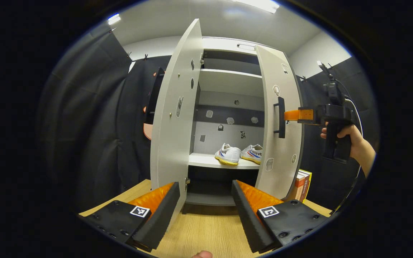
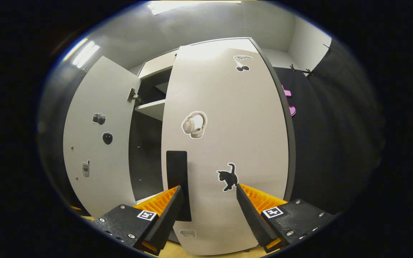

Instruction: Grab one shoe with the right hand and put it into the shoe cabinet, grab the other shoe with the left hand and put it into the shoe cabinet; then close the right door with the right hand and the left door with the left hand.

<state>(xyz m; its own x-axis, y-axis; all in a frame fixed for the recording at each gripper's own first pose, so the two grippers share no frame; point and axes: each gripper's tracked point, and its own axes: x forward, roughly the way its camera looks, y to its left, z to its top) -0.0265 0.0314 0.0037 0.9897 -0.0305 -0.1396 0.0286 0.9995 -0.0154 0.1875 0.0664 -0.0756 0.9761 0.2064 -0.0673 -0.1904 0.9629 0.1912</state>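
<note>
We see both shoes (image 1: 238, 154), white canvas with yellow soles, side by side on the cabinet (image 1: 228, 82) shelf at 12 o'clock. Our left gripper (image 1: 205, 200) gapes wide over the wood-grain table (image 1: 206, 229). Our right gripper (image 2: 209, 200), wide apart, touches the smooth right door (image 2: 228, 143) by its flat black handle (image 2: 177, 172).

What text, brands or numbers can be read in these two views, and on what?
Shoes: coloured lettering on the sides, too blurred to read.
Books: spine print, too small to read.
Door stickers: pictures, no words.
Nothing here can be quoted with certainty.
</note>
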